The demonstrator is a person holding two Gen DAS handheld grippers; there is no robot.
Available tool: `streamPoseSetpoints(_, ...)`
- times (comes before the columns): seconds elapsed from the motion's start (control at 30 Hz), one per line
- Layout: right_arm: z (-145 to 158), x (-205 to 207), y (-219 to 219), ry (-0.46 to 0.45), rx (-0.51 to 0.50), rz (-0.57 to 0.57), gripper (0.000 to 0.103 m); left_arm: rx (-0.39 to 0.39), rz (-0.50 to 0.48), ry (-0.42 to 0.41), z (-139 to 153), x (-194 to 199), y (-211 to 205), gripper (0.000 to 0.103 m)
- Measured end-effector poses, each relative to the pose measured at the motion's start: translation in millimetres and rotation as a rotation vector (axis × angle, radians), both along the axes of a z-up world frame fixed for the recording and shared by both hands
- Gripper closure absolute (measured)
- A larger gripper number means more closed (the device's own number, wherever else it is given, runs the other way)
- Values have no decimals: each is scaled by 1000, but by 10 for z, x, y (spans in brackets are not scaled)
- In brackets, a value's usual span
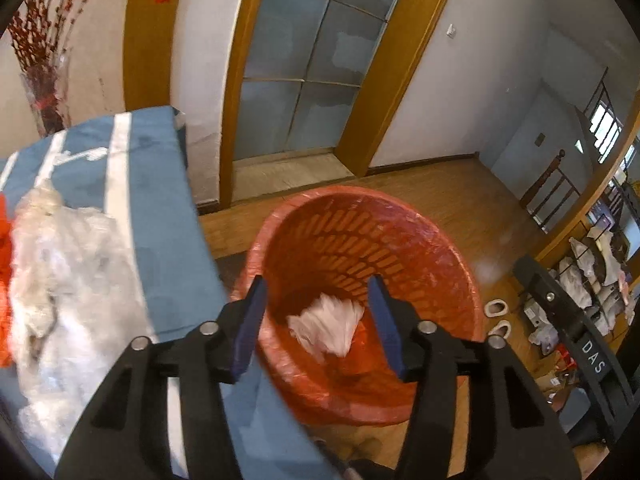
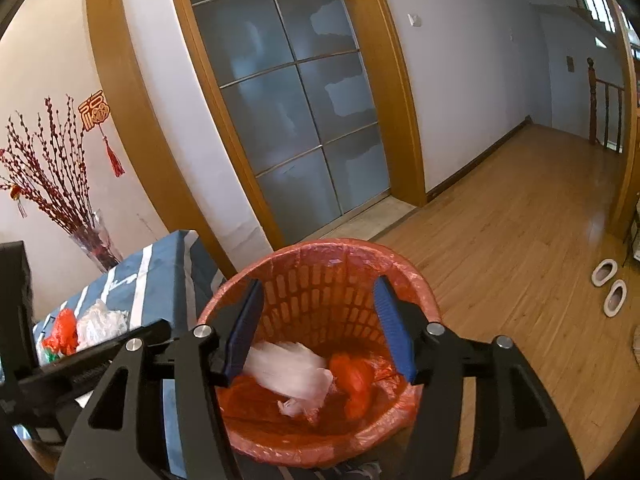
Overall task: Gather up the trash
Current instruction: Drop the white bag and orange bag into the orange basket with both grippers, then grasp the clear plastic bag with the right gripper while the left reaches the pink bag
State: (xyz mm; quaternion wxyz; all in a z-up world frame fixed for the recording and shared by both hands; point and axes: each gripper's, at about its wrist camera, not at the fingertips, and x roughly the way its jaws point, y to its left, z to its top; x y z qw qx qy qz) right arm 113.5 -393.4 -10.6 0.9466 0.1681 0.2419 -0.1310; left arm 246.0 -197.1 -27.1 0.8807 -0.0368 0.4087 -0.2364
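Observation:
A red slotted waste basket point(image 1: 440, 252) lined with a red bag stands on the floor beside the table; it also shows in the right wrist view point(image 2: 400, 264). A white crumpled bag point(image 1: 326, 326) lies blurred inside it, also seen from the right wrist point(image 2: 292, 376), next to a red crumpled bag point(image 2: 354, 376). My left gripper point(image 1: 320, 292) is open and empty above the basket. My right gripper point(image 2: 318, 300) is open and empty above the basket. White plastic trash point(image 1: 64, 280) and red plastic point(image 1: 4, 248) lie on the blue tablecloth point(image 1: 160, 184).
The table point(image 2: 160, 280) with more plastic trash point(image 2: 102, 320) is at the left. A vase of red branches point(image 2: 96, 244) stands behind it. A glass door point(image 2: 288, 100), wooden floor point(image 2: 500, 232), slippers point(image 2: 610, 288) and a cluttered rack point(image 1: 592, 276) surround the basket.

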Motion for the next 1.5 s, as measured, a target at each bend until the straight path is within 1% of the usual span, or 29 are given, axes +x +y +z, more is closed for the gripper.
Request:
streamPoseSetpoints(0.13, 67, -62, 85, -2, -45, 6, 45, 33, 29, -50, 75, -140, 224, 40)
streamPoseSetpoints(0.27, 161, -70, 309, -13, -82, 49, 45, 68, 71, -101, 154, -275, 515, 36)
streamPoseSetpoints(0.43, 205, -23, 755, -16, -87, 165, 45, 114, 173, -179, 242, -525, 1026, 30)
streamPoseSetpoints(0.5, 168, 55, 1003, 2, -84, 233, 45, 138, 218, -210, 263, -629, 1231, 27)
streamPoseSetpoints(0.6, 88, 158, 1312, 32, -73, 310, 45, 197, 294, -261, 268, -781, 1551, 23)
streamPoseSetpoints(0.7, 15, 258, 1622, 56, -74, 382, 46, 228, 351, -281, 262, -875, 1856, 21)
streamPoseSetpoints(0.8, -67, 367, 1921, 82, -73, 438, 46, 246, 411, -286, 260, -953, 2165, 19)
streamPoseSetpoints(0.93, -183, 539, 2185, 126, -48, 478, 46, 239, 470, -270, 226, -1011, 2537, 19)
streamPoseSetpoints(1.03, -273, 603, 2296, 159, -40, 475, 47, 234, 507, -255, 196, -1041, 2733, 19)
streamPoseSetpoints(1.17, -407, 725, 2341, 216, -22, 454, 48, 210, 543, -231, 141, -1086, 2966, 19)
streamPoseSetpoints(1.33, -567, 808, 2385, 275, -19, 440, 56, 197, 571, -202, 80, -1094, 3141, 19)
streamPoseSetpoints(1.4, -621, 830, 2379, 292, 1, 441, 60, 188, 580, -188, 52, -1089, 3199, 19)
streamPoseSetpoints(1.43, -646, 838, 2377, 299, 13, 445, 64, 185, 583, -182, 38, -1084, 3221, 19)
streamPoseSetpoints(1.5, -683, 843, 2383, 308, 21, 456, 78, 179, 585, -173, 17, -1070, 3243, 19)
